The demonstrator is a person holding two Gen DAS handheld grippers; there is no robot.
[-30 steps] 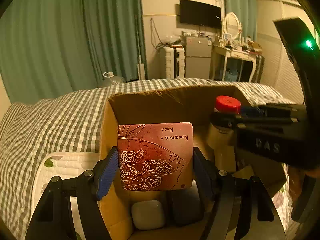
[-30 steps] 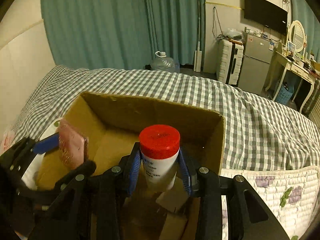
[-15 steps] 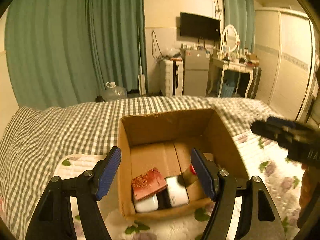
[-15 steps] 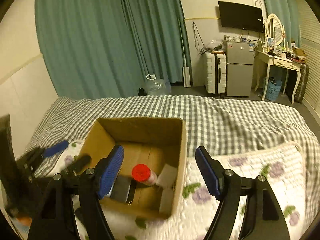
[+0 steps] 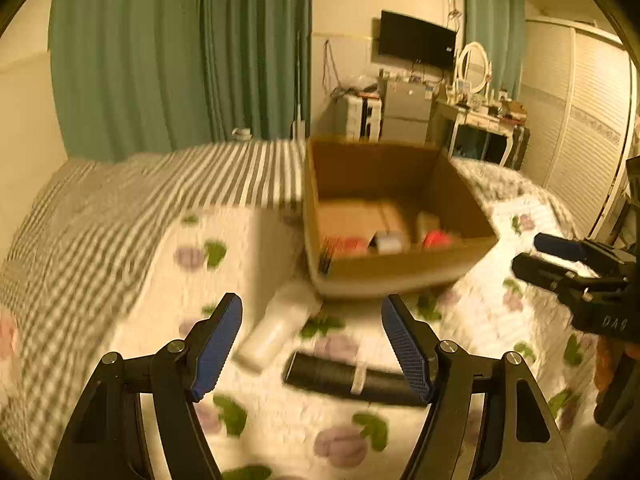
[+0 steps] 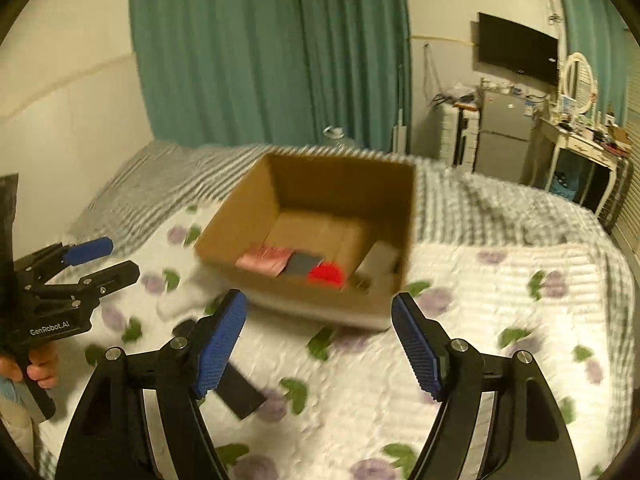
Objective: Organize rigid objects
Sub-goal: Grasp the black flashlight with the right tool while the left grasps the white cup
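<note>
- The left gripper (image 5: 312, 344) hangs above the bed, its 2 blue-padded fingers (image 5: 218, 338) spread wide apart with nothing between them.
- The right gripper (image 6: 318, 338) is likewise above the bed, fingers (image 6: 416, 344) wide apart and holding nothing.
- In the left wrist view the right gripper shows at the right edge; in the right wrist view the left gripper shows at the left edge, gripped by a hand (image 6: 38, 364).
- An open cardboard box (image 5: 400, 272) sits on the floral quilt (image 5: 460, 360) that covers the near part of the bed; a grey checked cover (image 5: 132, 208) lies beyond and to the left.
- Inside the box, along its near wall: a pinkish-red flat box (image 6: 264, 260), a dark flat item (image 6: 304, 264) beside it, a bottle with a red cap (image 6: 326, 276) lying down, and a pale block (image 6: 376, 258) toward the right corner. Motion blur hides finer detail.
- Outside the box, on the quilt, a white bottle (image 5: 276, 328) lies on its side, its far end just beside the box's near left corner.
- A black cylinder (image 5: 348, 376) with a pale band lies on the quilt in front of the white bottle, partly behind the left gripper's right finger.
- Behind the bed: green curtains (image 6: 272, 52), a wall television (image 6: 516, 54), a small grey fridge (image 6: 504, 136) and a white dressing table (image 6: 580, 148) with a round mirror.
</note>
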